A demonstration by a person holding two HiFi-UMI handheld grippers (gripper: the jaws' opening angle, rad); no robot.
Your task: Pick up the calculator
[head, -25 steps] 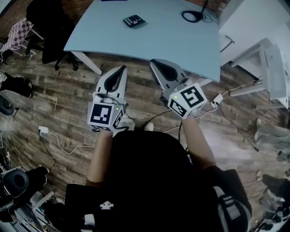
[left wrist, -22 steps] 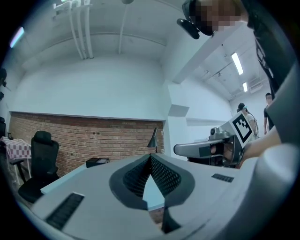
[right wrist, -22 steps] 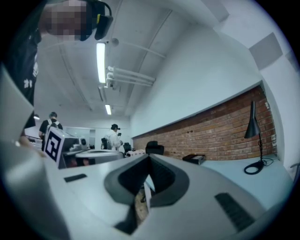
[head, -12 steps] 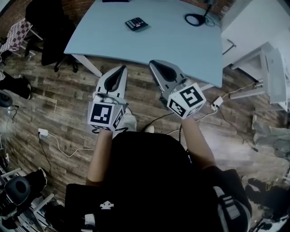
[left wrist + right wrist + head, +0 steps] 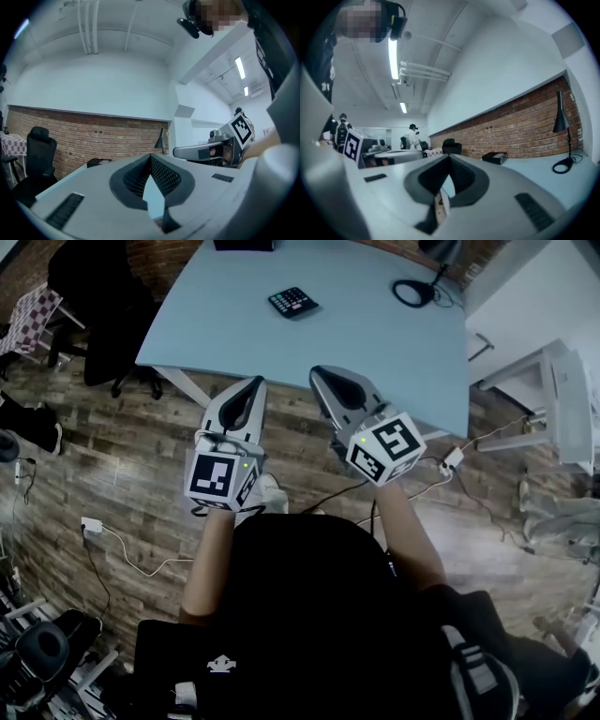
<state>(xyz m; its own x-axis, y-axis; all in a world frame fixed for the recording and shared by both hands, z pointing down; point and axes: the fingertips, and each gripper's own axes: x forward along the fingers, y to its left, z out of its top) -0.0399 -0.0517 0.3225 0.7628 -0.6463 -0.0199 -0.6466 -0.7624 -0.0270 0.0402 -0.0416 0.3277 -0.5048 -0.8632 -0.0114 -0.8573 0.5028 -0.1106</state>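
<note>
The dark calculator [image 5: 293,303] lies flat on the pale blue table [image 5: 375,343], toward its far side. Both grippers hover over the wooden floor, short of the table's near edge and well apart from the calculator. My left gripper [image 5: 251,383] has its jaws shut with nothing in them. My right gripper [image 5: 325,372] is shut and empty too. In the left gripper view my left gripper [image 5: 150,156] shows its jaws meeting at the tip. The right gripper view shows my right gripper [image 5: 449,157] the same way. The calculator is hidden in both gripper views.
A black ring-based desk lamp [image 5: 413,292] stands at the table's far right and a black box [image 5: 244,245] at its far edge. A black office chair [image 5: 94,306] is left of the table. Cables and a white adapter [image 5: 92,524] lie on the floor; white furniture [image 5: 562,399] stands at right.
The table and calculator have slid lower in the head view, nearer to me. Both grippers keep the same pose and stay shut.
</note>
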